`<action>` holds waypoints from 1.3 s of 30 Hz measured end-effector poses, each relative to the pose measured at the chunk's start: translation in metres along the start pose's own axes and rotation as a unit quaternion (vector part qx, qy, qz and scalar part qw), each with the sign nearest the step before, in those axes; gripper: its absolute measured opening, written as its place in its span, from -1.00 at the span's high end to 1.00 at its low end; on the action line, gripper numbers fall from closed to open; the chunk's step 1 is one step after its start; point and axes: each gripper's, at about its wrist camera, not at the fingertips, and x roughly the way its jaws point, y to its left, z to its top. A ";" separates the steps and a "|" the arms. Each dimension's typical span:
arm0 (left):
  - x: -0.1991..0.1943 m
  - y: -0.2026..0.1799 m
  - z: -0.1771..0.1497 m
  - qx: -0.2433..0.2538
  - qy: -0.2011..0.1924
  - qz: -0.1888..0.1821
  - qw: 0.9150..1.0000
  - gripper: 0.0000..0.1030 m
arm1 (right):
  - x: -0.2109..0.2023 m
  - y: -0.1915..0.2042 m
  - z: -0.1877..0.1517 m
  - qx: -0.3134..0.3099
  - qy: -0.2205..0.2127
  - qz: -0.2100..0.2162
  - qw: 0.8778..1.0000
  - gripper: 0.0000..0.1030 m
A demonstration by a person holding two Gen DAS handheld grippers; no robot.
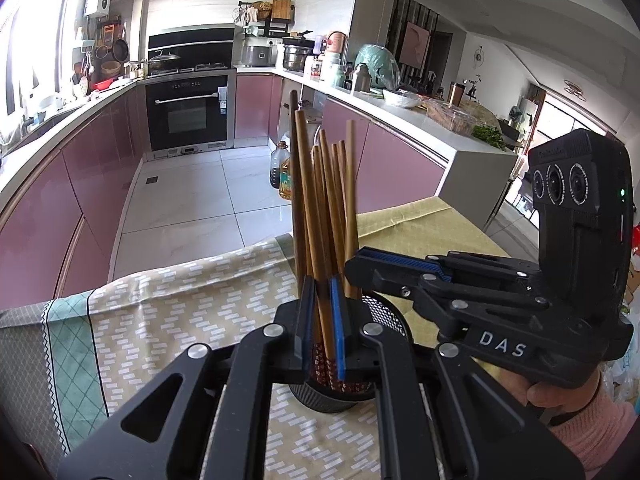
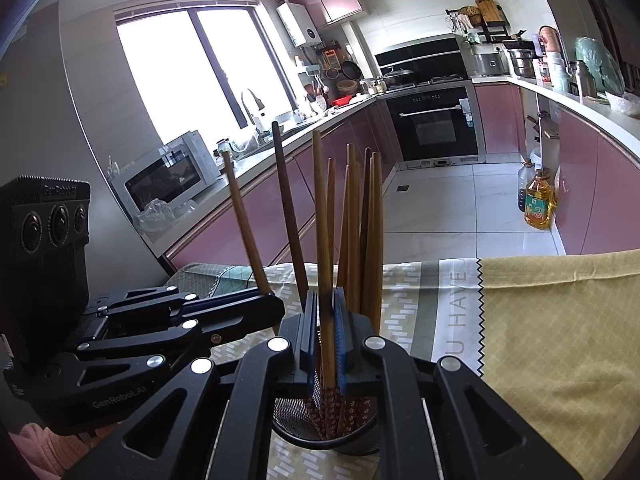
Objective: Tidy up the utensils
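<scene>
left tool (image 1: 321,322): blue-padded fingers (image 1: 338,328) clamped on one wooden chopstick (image 1: 320,248), shaft upright between pads, lower end down in the holder
right tool (image 2: 325,344): fingers (image 2: 340,344) closed on another chopstick (image 2: 323,240), near vertical, patterned end inside the holder
holder (image 1: 390,320): black mesh cup, standing on the worktop, directly under both tools; rim seen behind left tool fingers, also below right tool (image 2: 292,424)
chopstick bundle (image 1: 340,208): several wooden sticks upright in the cup, fanned slightly, tips up; one darker stick (image 1: 295,184) tallest, at left of bundle
stick ends (image 2: 344,412): red floral-patterned ends packed together at cup bottom
right tool seen from left view (image 1: 400,268): comes in from the right side, level with bundle, fingers reaching into the sticks; camera block (image 1: 580,184) upright behind it
left tool seen from right view (image 2: 240,308): comes in from the left, fingertip end touching a leaning stick (image 2: 244,224)
worktop cloth (image 1: 168,320): beige brick-pattern cloth with green diamond border; yellow cloth (image 2: 560,340) overlapping at right, zigzag edge
hand (image 1: 560,396): on right tool grip, pink sleeve
background: pink cabinets (image 1: 52,208), black oven (image 1: 188,112), oil bottle (image 2: 540,204) on floor, microwave (image 2: 168,176) on counter
</scene>
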 end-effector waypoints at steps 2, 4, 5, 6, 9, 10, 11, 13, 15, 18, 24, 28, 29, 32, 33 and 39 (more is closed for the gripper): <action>0.002 0.000 -0.002 0.000 -0.001 0.007 1.000 0.63 | -0.002 -0.002 -0.001 0.002 -0.001 -0.001 1.000 0.80; 0.001 0.002 -0.005 -0.002 -0.002 0.008 1.000 0.48 | -0.004 -0.003 -0.001 0.004 -0.003 -0.003 1.000 0.76; 0.000 0.003 -0.006 -0.003 -0.004 0.010 1.000 0.43 | -0.006 -0.003 -0.003 0.005 -0.004 -0.002 1.000 0.74; -0.002 0.004 -0.008 -0.002 -0.008 0.012 1.000 0.41 | -0.008 -0.003 -0.004 0.005 -0.006 -0.002 1.000 0.73; -0.007 0.007 -0.015 -0.004 -0.017 0.016 1.000 0.19 | -0.014 -0.002 -0.007 0.000 -0.011 -0.006 1.000 0.53; -0.009 0.008 -0.019 -0.005 -0.020 0.022 1.000 0.15 | -0.016 -0.001 -0.009 -0.003 -0.012 -0.008 1.000 0.46; -0.012 0.009 -0.022 -0.005 -0.024 0.028 0.999 0.08 | -0.019 0.001 -0.011 -0.008 -0.013 -0.012 1.000 0.41; -0.018 0.011 -0.030 -0.009 -0.032 0.037 0.999 -0.18 | -0.024 0.004 -0.016 -0.017 -0.017 -0.022 0.999 0.22; -0.026 0.014 -0.039 -0.011 -0.043 0.050 0.998 -0.30 | -0.028 0.008 -0.021 -0.025 -0.023 -0.031 0.999 -0.02; -0.041 0.021 -0.052 -0.017 -0.070 0.082 0.994 -0.68 | -0.034 0.014 -0.031 -0.040 -0.032 -0.051 0.997 -0.29; -0.066 0.022 -0.077 -0.008 -0.109 0.153 0.982 -0.89 | -0.043 0.029 -0.051 -0.070 -0.054 -0.086 0.992 -0.79; -0.078 0.021 -0.092 -0.016 -0.123 0.184 0.975 -0.89 | -0.050 0.042 -0.062 -0.090 -0.081 -0.107 0.987 -0.87; -0.082 0.020 -0.095 -0.019 -0.127 0.189 0.974 -0.89 | -0.052 0.046 -0.066 -0.096 -0.089 -0.110 0.985 -0.87; -0.090 0.020 -0.099 -0.032 -0.139 0.206 0.968 -0.89 | -0.055 0.055 -0.074 -0.107 -0.105 -0.114 0.982 -0.87; -0.094 0.020 -0.102 -0.035 -0.142 0.209 0.967 -0.89 | -0.056 0.059 -0.077 -0.110 -0.109 -0.114 0.981 -0.87; -0.112 0.018 -0.115 -0.041 -0.166 0.225 0.959 -0.89 | -0.063 0.070 -0.091 -0.122 -0.131 -0.126 0.976 -0.87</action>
